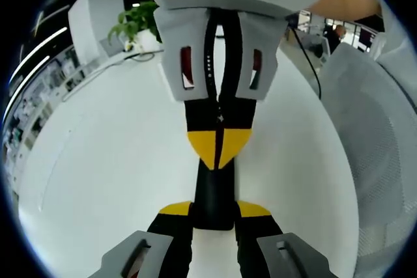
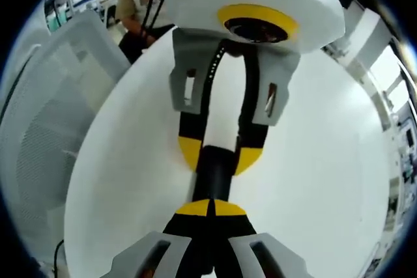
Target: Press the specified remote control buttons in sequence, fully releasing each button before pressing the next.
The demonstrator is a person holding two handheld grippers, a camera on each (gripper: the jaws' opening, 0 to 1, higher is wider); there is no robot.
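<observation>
On the white round surface lies the black remote control, its near end held between the left hand-held gripper jaws, while the right hand-held gripper, jaws together, presses down on it, so a press seems underway, its place in the sequence unclear.

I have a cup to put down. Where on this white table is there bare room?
Bare white table lies on both long sides of the black remote control. In the left gripper view, the potted plant borders the far edge. The middle is crowded: left tool and right tool meet over the remote.
</observation>
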